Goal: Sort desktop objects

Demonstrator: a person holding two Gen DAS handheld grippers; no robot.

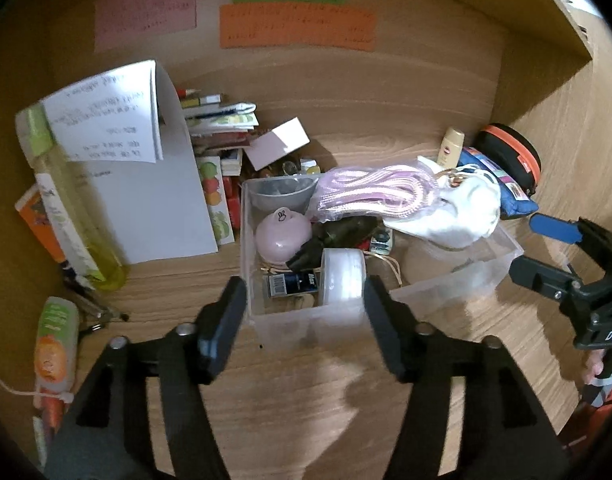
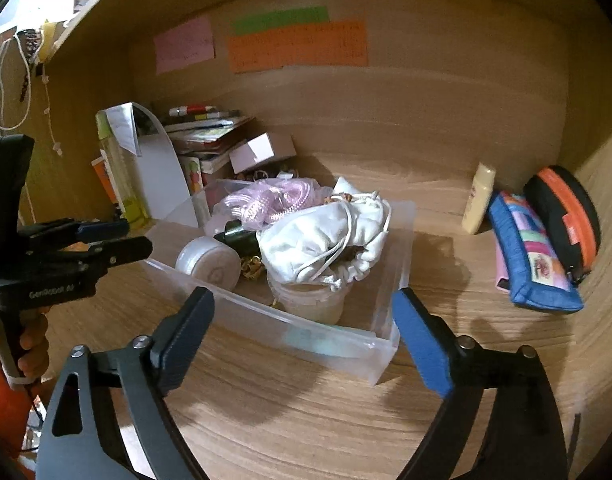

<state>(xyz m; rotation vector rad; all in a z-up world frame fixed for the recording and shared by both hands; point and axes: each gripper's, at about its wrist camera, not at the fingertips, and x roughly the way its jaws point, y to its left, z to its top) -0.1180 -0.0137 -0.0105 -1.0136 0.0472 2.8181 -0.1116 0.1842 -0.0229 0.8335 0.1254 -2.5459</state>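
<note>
At lower centre of the left wrist view, the left claw (image 1: pixel 304 312) is spread wide, empty, with a translucent tape roll (image 1: pixel 343 282) standing on edge just inside its right finger, over the near wall of the clear plastic bin (image 1: pixel 284 326). The right claw (image 2: pixel 302 332) also gapes wide and empty before the bin's front corner. Heaped inside are a white drawstring pouch (image 2: pixel 326 236), glossy pink cord (image 1: pixel 370 196) and a round lilac case (image 1: pixel 283 237). A blue pencil case (image 2: pixel 530 256) lies right on the wood-grain tabletop (image 2: pixel 306 412).

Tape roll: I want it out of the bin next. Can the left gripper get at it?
Probably yes: the tape roll stands exposed at the clear bin's near wall, and the open left gripper already faces it, nothing between.
</note>
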